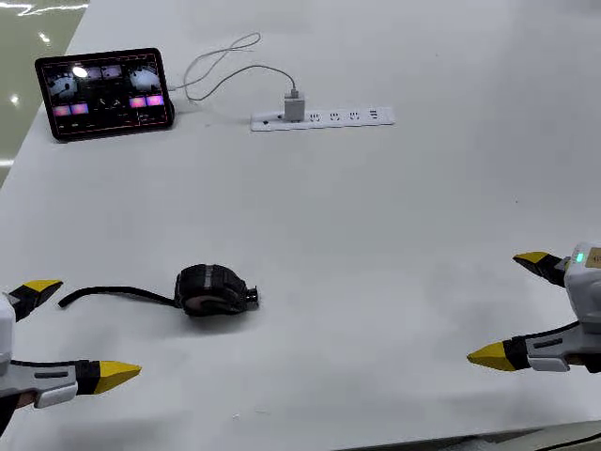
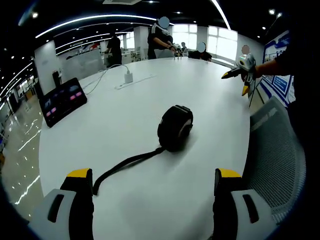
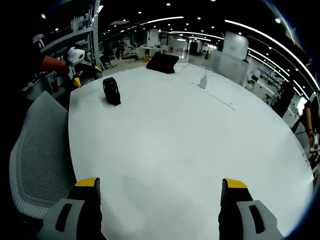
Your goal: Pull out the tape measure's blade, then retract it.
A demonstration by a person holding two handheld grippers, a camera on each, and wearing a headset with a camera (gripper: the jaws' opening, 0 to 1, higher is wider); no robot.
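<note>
A black tape measure (image 1: 211, 290) lies on the white table (image 1: 376, 225), its black wrist strap (image 1: 113, 295) trailing to the left. In the left gripper view the tape measure (image 2: 175, 127) sits ahead of the jaws, the strap (image 2: 127, 163) running back toward them. My left gripper (image 1: 56, 329) is at the lower left, open and empty, just left of the strap's end. My right gripper (image 1: 515, 306) is at the right edge, open and empty, far from the tape measure (image 3: 111, 90). The left gripper (image 2: 150, 182) and right gripper (image 3: 160, 192) hold nothing. No blade is out.
A tablet (image 1: 105, 91) with a lit screen stands at the back left. A white power strip (image 1: 324, 117) with a plugged charger and looping cable (image 1: 221, 68) lies at the back centre. A grey mesh chair (image 3: 35, 155) is by the table's near edge.
</note>
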